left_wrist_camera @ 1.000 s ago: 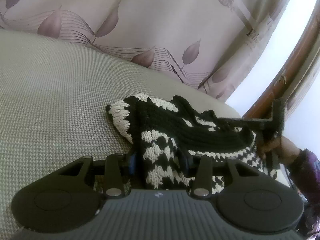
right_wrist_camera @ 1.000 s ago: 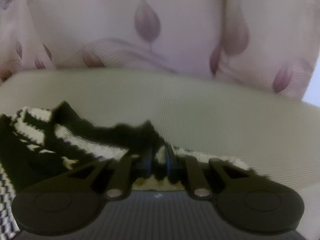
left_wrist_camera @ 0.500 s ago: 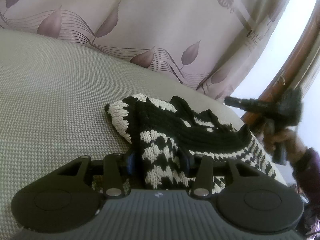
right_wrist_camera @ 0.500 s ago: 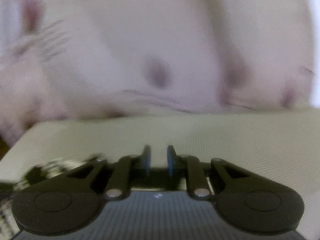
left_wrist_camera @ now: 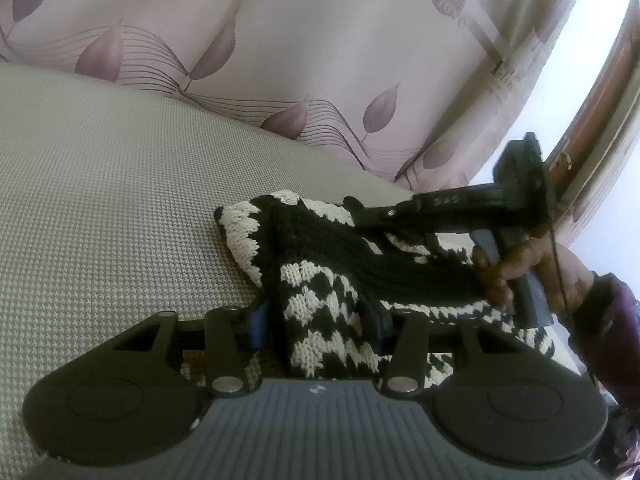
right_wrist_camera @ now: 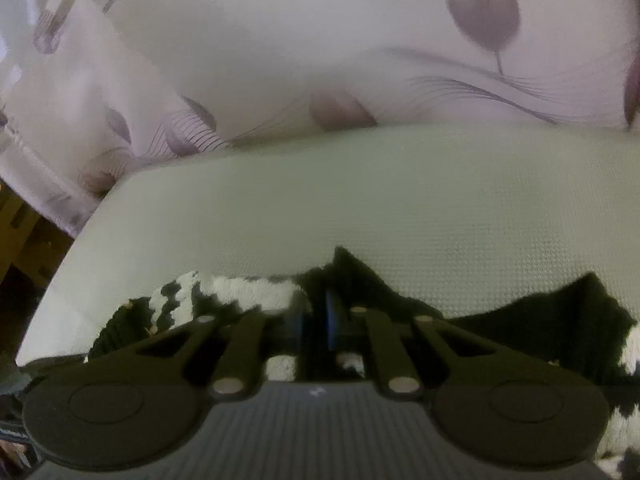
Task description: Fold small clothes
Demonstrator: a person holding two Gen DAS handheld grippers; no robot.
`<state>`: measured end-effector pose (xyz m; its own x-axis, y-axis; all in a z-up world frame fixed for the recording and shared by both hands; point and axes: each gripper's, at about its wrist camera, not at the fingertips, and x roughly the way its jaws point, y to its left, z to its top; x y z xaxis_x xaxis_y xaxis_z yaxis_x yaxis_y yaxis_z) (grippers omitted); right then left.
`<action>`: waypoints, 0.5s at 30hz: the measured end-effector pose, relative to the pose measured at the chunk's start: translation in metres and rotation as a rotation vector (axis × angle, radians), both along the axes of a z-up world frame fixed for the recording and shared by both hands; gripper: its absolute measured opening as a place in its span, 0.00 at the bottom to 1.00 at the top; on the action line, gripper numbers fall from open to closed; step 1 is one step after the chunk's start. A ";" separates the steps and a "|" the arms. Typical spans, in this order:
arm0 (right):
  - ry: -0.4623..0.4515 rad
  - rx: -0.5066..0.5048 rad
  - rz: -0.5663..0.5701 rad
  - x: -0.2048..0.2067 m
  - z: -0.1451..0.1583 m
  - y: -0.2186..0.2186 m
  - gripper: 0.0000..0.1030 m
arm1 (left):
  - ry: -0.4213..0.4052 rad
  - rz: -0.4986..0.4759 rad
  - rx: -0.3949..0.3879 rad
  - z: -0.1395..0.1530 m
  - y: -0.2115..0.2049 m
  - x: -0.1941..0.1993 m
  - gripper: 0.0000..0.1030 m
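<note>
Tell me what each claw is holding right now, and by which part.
The left claw grips the black-and-white knit garment by its folded near edge. The right claw is shut on the garment's black edge.

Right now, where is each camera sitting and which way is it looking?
Left wrist view: on the left gripper, looking along its fingers over the knitted garment towards the curtain; shows the right gripper and hand.
Right wrist view: on the right gripper, shut, facing the cushion.
Shared: garment, cushion, curtain.
</note>
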<state>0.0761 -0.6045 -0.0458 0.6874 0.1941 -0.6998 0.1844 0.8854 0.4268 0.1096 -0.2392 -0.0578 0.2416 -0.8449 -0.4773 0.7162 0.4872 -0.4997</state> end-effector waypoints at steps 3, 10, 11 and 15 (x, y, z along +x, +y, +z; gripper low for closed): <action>-0.104 0.081 -0.017 -0.021 0.016 -0.002 0.13 | -0.002 -0.006 -0.001 0.000 -0.001 0.000 0.52; -0.343 -0.070 -0.002 -0.142 0.044 0.029 0.13 | -0.012 -0.025 0.019 0.003 -0.005 0.001 0.53; -0.340 -0.124 -0.006 -0.161 0.044 0.032 0.13 | -0.014 -0.028 0.026 0.004 -0.006 0.001 0.51; -0.286 -0.210 -0.058 -0.220 0.026 0.039 0.14 | 0.006 -0.039 0.034 0.004 -0.008 0.003 0.35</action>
